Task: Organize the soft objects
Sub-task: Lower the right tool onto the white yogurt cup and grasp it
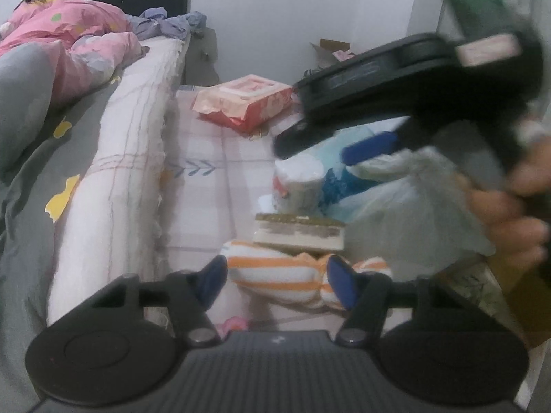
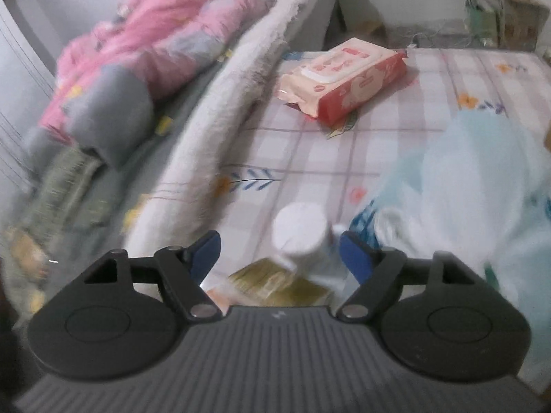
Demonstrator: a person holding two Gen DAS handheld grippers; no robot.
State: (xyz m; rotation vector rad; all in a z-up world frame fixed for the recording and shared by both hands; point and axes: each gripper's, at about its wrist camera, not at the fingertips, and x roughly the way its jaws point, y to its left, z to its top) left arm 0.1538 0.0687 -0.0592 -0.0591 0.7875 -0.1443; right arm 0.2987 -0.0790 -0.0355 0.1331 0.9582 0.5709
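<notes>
Here, through my left wrist camera, my left tool point(image 1: 277, 280) hangs with its blue pads spread wide, gripping nothing, just above an orange-and-white striped soft toy point(image 1: 275, 278) that lies on the checked pink sheet point(image 1: 206, 186). Just beyond the toy sits a yellow-edged sponge block point(image 1: 299, 235), then a white wrapped roll point(image 1: 299, 180) beside a pale plastic bag point(image 1: 396, 203). Farther back lies a red wipes pack point(image 1: 246, 101). My right tool point(image 1: 344, 137) crosses the upper right of this view, blurred, its blue pad over the bag; this view does not show its gap.

My right wrist camera settles that: the right tool point(image 2: 279, 253) is wide open and empty, hovering over the white roll point(image 2: 300, 234) and the sponge point(image 2: 275, 284). The striped toy is hidden here. This view shows the wipes pack point(image 2: 344, 77) more plainly, along with the bag point(image 2: 465, 186) at right and a pink quilt point(image 2: 165, 31) heaped on the bed at left.
</notes>
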